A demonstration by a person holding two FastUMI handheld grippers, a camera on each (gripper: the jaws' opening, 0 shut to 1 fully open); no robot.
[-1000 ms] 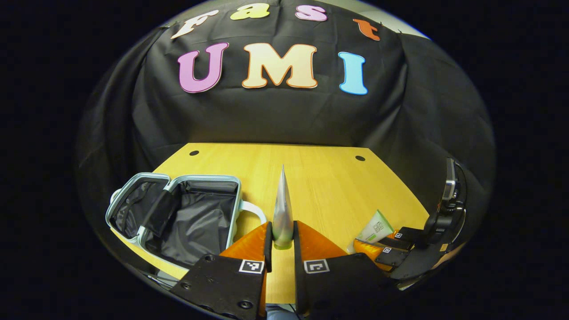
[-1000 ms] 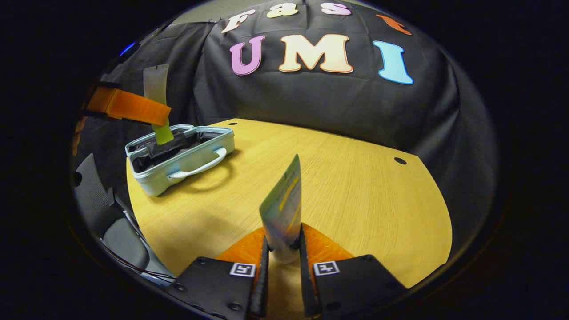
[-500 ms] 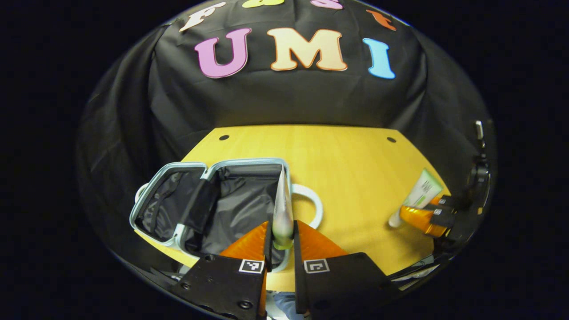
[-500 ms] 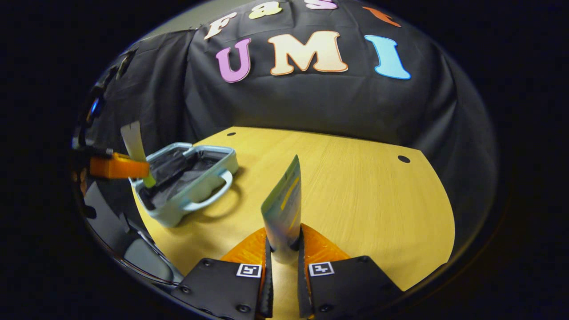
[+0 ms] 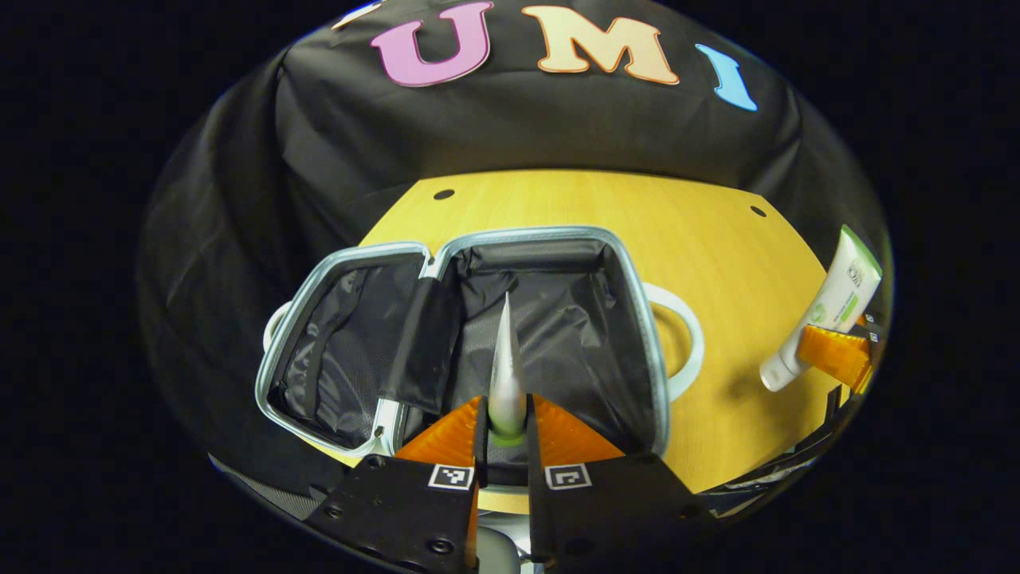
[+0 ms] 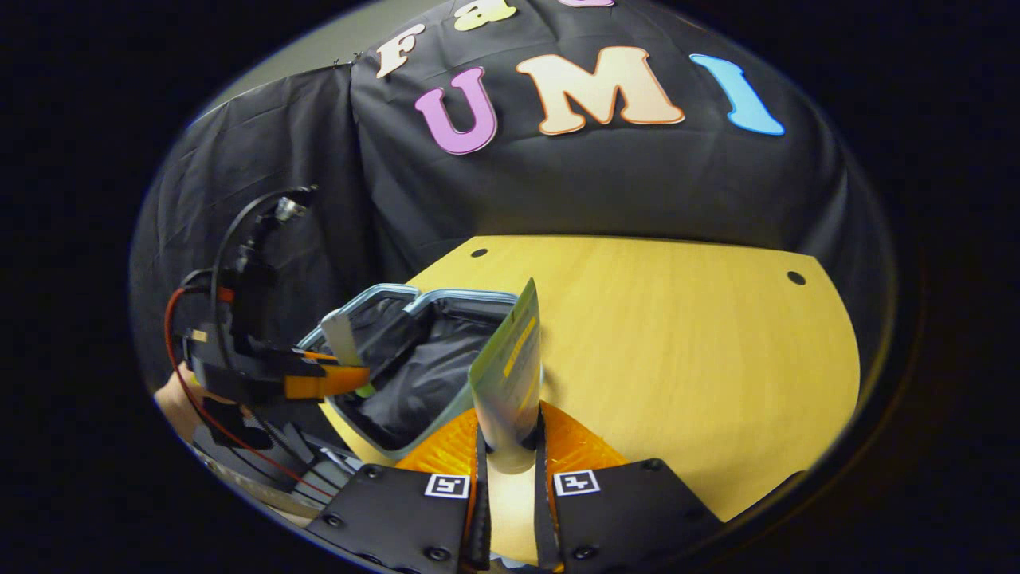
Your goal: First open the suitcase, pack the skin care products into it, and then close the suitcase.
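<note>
My left gripper (image 5: 502, 434) is clamped on a silver tube (image 5: 507, 375), both fingers pressing near its cap end, the crimped end pointing ahead. Just beyond and beneath it lies the open suitcase (image 5: 637, 295), its dark lining under the tube. My right gripper (image 6: 508, 454) pinches a second tube (image 6: 510, 375), with the suitcase ahead and to its left. I judge the risks as these: letting go too high could bounce the silver tube off the rim onto the table (image 5: 717, 239), and bringing the right gripper in early could knock the two together.
</note>
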